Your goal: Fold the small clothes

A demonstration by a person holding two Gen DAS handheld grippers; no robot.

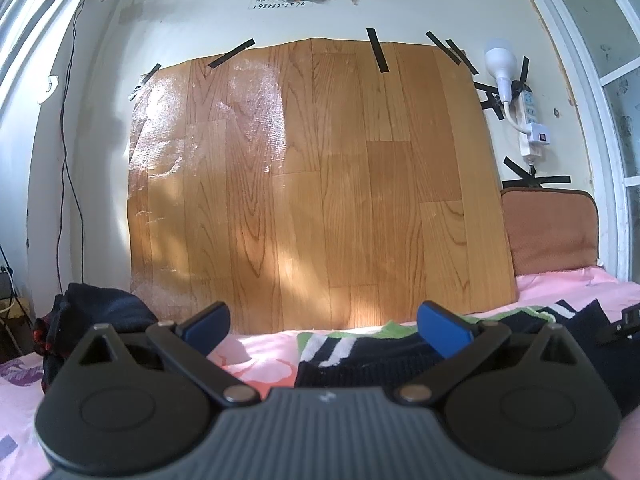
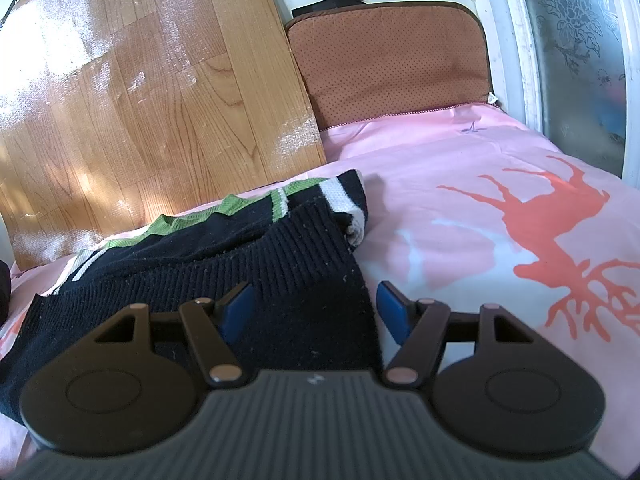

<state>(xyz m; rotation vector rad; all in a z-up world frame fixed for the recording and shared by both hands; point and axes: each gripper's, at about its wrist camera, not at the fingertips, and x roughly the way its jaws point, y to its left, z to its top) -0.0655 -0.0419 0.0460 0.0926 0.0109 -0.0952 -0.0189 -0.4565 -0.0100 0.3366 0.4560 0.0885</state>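
Right wrist view: right gripper [image 2: 314, 312] jaws stand wide, astride the near ribbed hem of the dark knit sweater [image 2: 224, 256], pads not pressing, nothing held. The left gripper [image 1: 323, 330] is also wide open and empty, hovering level over the sweater's near edge. The sweater lies bunched on the pink sheet [image 2: 460, 168], just in front of the wood-pattern board [image 2: 132, 92]. Risk: pinching both layers, or the sheet with the hem. Free room lies right of the sweater; the board blocks the far side, and the brown cushion [image 2: 392, 60] sits beyond.
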